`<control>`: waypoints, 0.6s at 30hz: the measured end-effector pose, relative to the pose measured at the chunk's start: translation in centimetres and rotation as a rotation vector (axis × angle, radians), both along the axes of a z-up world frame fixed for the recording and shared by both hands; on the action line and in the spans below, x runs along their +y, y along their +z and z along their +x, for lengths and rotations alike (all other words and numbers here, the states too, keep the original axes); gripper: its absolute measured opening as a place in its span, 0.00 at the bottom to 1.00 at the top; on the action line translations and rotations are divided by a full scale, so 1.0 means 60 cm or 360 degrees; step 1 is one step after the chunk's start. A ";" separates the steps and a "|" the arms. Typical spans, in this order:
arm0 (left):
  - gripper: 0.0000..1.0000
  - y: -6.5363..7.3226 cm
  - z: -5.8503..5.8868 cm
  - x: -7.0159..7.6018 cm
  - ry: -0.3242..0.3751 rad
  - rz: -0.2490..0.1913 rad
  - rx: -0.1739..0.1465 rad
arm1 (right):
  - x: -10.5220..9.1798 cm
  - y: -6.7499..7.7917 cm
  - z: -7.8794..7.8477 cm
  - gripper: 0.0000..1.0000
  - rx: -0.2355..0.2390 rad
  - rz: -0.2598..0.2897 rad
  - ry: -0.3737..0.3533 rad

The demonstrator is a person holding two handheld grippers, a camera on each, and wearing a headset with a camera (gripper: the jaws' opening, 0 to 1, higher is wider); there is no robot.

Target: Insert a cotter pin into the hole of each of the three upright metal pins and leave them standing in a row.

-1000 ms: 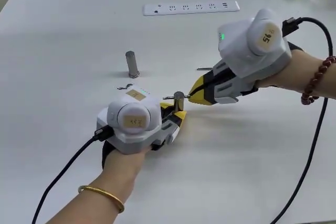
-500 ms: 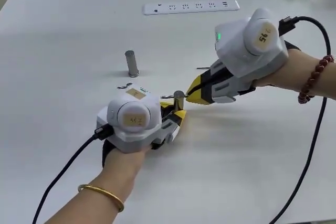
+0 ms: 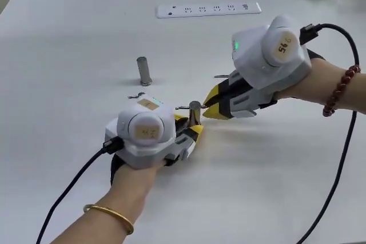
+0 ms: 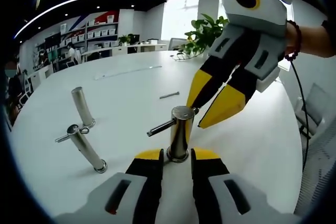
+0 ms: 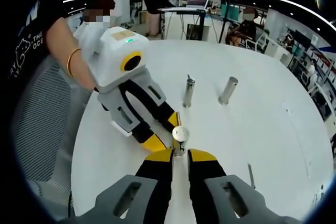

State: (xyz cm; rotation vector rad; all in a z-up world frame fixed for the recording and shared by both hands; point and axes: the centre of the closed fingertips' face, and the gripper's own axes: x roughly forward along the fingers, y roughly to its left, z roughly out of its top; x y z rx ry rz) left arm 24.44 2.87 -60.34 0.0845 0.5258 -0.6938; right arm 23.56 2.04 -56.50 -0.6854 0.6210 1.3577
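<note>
Left gripper (image 4: pixel 178 156) clamps the pin (image 4: pixel 181 124) at its base. Right gripper (image 4: pixel 195 116), at 2 o'clock, pinches the cotter (image 4: pixel 159 127): thin, stiff, likely slippery; hold it by the head.

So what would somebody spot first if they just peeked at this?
Probably the two yellow-tipped grippers meeting in the middle of the white table. The left gripper clamps the base of an upright metal pin, and the right gripper holds a cotter pin through its top. After that, the other metal pin standing alone behind them, and the white power strip farther back.
</note>
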 end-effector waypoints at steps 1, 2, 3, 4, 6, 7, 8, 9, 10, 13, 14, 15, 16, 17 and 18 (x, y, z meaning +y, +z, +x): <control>0.20 0.001 -0.002 0.001 -0.0002 0.0000 0.0002 | 0.000 0.000 0.000 0.07 0.0005 0.0003 -0.0007; 0.21 0.003 -0.004 0.002 -0.0007 0.0001 0.0002 | 0.001 0.001 0.000 0.09 0.0017 0.0009 -0.0015; 0.23 0.006 -0.007 0.003 -0.0014 0.0002 -0.0002 | 0.002 0.002 -0.001 0.11 0.0040 0.0020 -0.0031; 0.24 0.007 -0.008 0.004 -0.0016 0.0002 -0.0005 | 0.004 0.003 -0.002 0.14 0.0080 0.0038 -0.0065; 0.26 0.012 -0.013 0.006 -0.0029 0.0002 -0.0006 | 0.006 0.005 -0.001 0.16 0.0092 0.0055 -0.0087; 0.26 0.016 -0.015 0.009 -0.0029 -0.0005 -0.0011 | 0.007 0.006 -0.001 0.17 0.0107 0.0061 -0.0098; 0.27 0.019 -0.017 0.009 -0.0034 -0.0004 -0.0016 | 0.008 0.006 -0.001 0.19 0.0126 0.0067 -0.0117; 0.28 0.022 -0.018 0.012 -0.0036 0.0002 -0.0023 | 0.009 0.007 0.000 0.21 0.0148 0.0080 -0.0145; 0.29 0.024 -0.019 0.013 -0.0036 0.0002 -0.0023 | 0.010 0.006 0.002 0.23 0.0157 0.0086 -0.0151; 0.33 0.032 -0.024 0.020 -0.0037 0.0001 -0.0028 | 0.016 0.012 0.001 0.24 0.0185 0.0119 -0.0172; 0.34 0.032 -0.024 0.021 -0.0036 0.0001 -0.0026 | 0.017 0.012 0.001 0.24 0.0188 0.0123 -0.0176; 0.35 0.036 -0.026 0.025 -0.0032 -0.0002 -0.0027 | 0.021 0.014 0.001 0.24 0.0195 0.0134 -0.0188; 0.36 0.038 -0.027 0.027 -0.0026 -0.0005 -0.0027 | 0.022 0.014 0.001 0.24 0.0196 0.0136 -0.0189; 0.39 0.040 -0.027 0.032 -0.0015 -0.0005 -0.0021 | 0.025 0.014 0.001 0.23 0.0200 0.0139 -0.0196; 0.41 0.041 -0.029 0.035 -0.0009 -0.0008 -0.0015 | 0.027 0.013 0.000 0.23 0.0200 0.0135 -0.0195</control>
